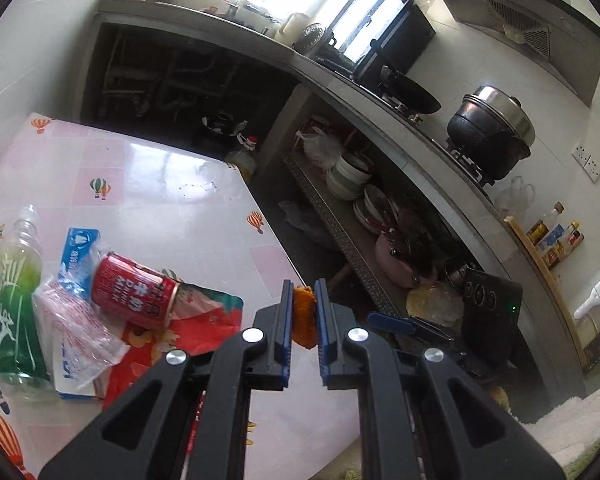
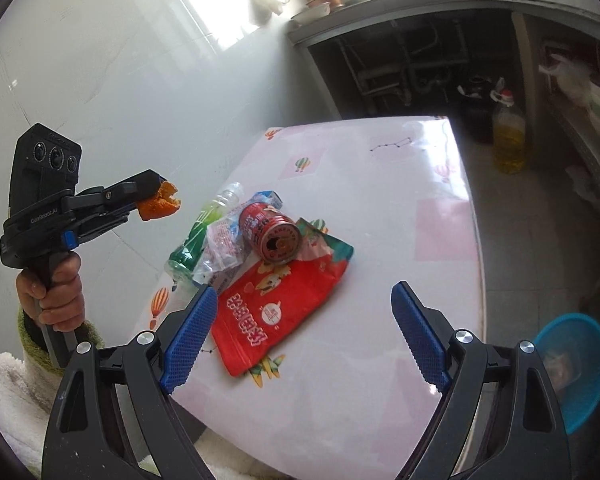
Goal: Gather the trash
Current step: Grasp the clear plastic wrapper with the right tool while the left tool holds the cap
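My left gripper (image 1: 304, 300) is shut on an orange peel (image 1: 303, 318) and holds it in the air beyond the table's right edge; the peel also shows in the right wrist view (image 2: 160, 202), left of the table. On the pink table (image 2: 380, 208) lies a heap of trash: a red can (image 2: 270, 232) on its side, a red snack bag (image 2: 272, 300), a green plastic bottle (image 1: 18, 292), a clear wrapper (image 1: 74, 320) and a blue-white pack (image 1: 78, 256). My right gripper (image 2: 300, 320) is open and empty, above the table's near part, over the snack bag.
A blue basin (image 2: 572, 364) stands on the floor right of the table. An oil bottle (image 2: 508, 132) stands on the floor beyond it. A kitchen counter with a stove and pot (image 1: 492, 132) and a shelf of dishes (image 1: 352, 176) run along the right.
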Demonstrator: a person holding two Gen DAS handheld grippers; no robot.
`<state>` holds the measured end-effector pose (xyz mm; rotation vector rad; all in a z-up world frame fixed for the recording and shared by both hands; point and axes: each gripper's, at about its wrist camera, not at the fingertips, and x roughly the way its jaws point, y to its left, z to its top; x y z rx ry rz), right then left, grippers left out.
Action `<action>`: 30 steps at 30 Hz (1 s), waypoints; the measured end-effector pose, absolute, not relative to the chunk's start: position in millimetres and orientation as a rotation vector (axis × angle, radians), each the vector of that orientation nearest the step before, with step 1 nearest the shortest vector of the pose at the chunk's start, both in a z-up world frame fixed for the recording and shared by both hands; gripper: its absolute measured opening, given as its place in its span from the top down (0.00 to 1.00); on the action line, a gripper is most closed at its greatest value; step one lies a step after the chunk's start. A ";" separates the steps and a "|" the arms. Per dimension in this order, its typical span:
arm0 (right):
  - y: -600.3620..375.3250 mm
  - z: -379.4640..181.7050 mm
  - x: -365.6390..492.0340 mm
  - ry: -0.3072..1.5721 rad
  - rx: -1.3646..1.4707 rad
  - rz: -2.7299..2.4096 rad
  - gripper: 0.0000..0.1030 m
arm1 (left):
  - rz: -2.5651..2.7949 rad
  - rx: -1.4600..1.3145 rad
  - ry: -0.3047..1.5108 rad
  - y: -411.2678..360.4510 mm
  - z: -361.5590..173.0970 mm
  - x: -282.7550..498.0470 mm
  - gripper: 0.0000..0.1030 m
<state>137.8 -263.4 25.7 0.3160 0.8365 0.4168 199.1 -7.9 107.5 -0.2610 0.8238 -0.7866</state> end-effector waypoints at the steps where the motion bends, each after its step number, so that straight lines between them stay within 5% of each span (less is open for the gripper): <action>1: -268.4 24.7 133.7 0.838 0.333 0.411 0.19 | -0.769 -0.265 0.822 -10.3 102.1 193.7 0.91; 14: -124.9 24.6 227.3 0.986 0.341 0.692 0.27 | -0.244 -0.419 0.816 103.8 49.2 123.7 0.91; 22: 3.1 -6.3 269.7 1.037 0.005 0.626 0.29 | -0.179 -0.434 0.791 145.4 44.5 107.3 0.90; 30: 36.4 -36.3 290.8 1.089 -0.178 0.520 0.46 | -0.190 -0.456 0.784 160.9 38.9 100.0 0.90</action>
